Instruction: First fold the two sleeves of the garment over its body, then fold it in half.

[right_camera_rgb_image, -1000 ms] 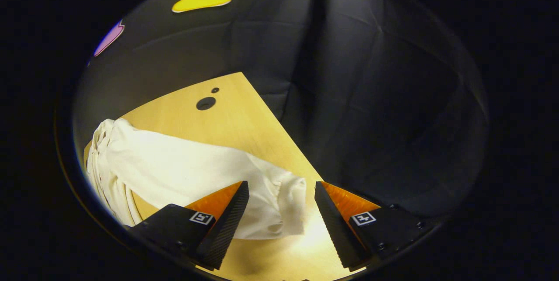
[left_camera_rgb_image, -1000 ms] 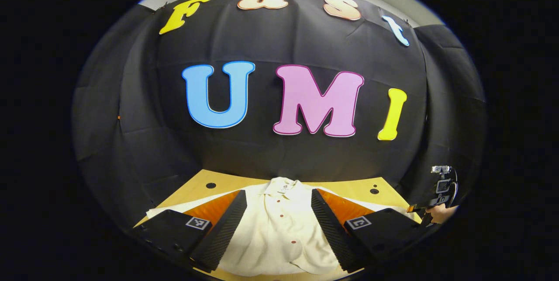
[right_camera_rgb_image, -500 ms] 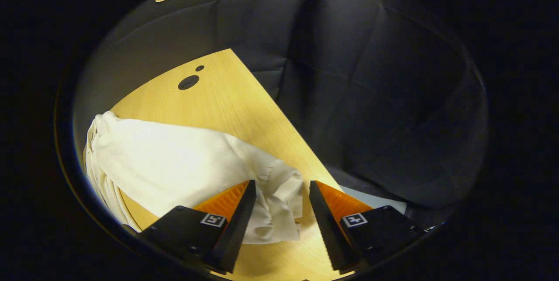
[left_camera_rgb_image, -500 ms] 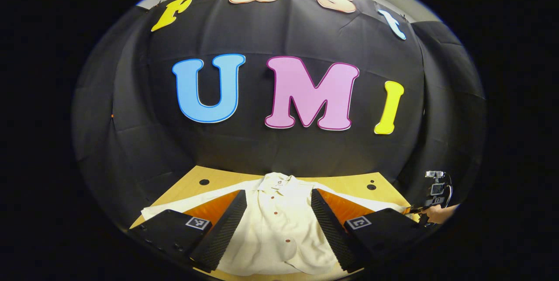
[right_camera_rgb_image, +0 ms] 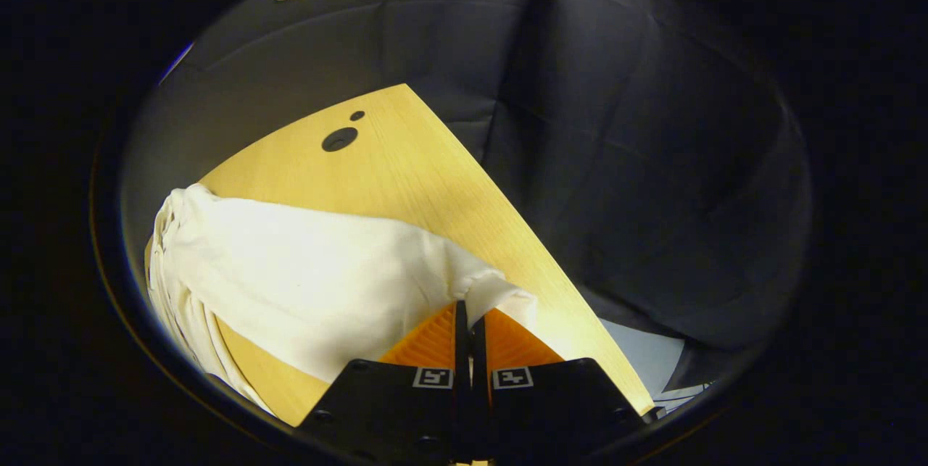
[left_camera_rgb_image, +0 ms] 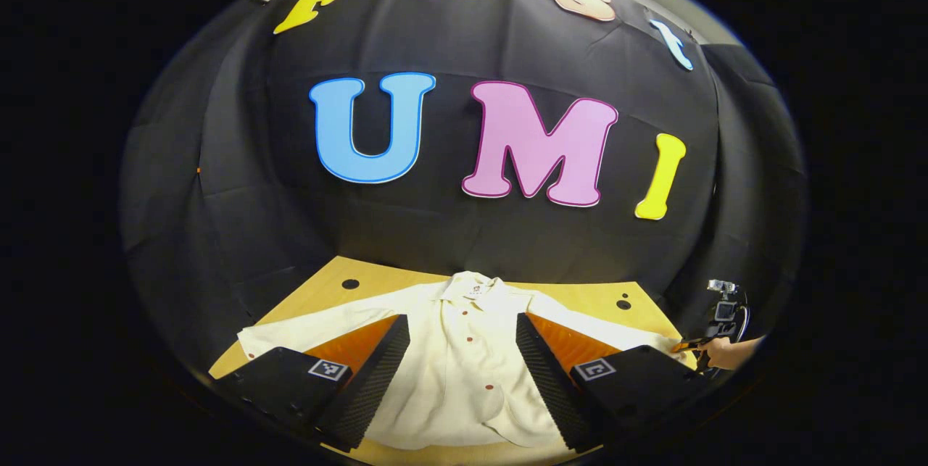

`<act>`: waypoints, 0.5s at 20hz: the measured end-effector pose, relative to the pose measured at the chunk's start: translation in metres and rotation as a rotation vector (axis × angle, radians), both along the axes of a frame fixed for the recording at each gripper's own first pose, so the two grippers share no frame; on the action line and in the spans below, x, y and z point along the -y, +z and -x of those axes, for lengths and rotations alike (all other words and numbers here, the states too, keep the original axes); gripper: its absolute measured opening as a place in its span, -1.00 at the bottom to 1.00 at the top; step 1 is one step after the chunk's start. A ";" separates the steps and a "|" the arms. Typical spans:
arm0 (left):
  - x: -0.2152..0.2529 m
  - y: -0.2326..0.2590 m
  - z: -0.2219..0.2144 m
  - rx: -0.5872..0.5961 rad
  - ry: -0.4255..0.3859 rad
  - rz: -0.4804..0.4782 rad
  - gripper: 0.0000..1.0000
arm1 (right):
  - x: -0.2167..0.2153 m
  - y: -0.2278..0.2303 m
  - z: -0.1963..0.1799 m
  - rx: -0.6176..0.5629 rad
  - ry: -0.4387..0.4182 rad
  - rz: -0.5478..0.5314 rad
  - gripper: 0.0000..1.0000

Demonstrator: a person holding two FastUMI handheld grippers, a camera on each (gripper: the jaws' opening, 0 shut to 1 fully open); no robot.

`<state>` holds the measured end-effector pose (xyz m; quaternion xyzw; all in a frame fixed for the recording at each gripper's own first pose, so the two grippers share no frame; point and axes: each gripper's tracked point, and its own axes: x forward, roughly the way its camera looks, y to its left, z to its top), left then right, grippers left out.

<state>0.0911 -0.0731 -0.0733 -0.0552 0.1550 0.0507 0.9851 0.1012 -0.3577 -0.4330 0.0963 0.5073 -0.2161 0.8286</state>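
A cream button-up shirt lies flat on the wooden table, collar toward the far wall, both sleeves spread out to the sides. My left gripper hangs open above the shirt's lower body, holding nothing. In the right gripper view the shirt's sleeve stretches toward me, and my right gripper is shut on its cuff near the table's right edge. The left gripper view also shows that right gripper at the far right, held by a hand.
Two dark round holes mark the table's far right corner, and another hole sits at the far left. The table edge drops off just right of the pinched cuff. Pale sheets lie below the table.
My right gripper has closed from open onto the sleeve cuff, which now bunches between its fingers. The left gripper stayed open above the shirt's body, with only a slight shift of view.
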 end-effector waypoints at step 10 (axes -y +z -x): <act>-0.057 -0.011 0.014 0.001 0.023 -0.037 0.94 | -0.174 0.112 -0.096 0.183 0.377 -0.029 -0.91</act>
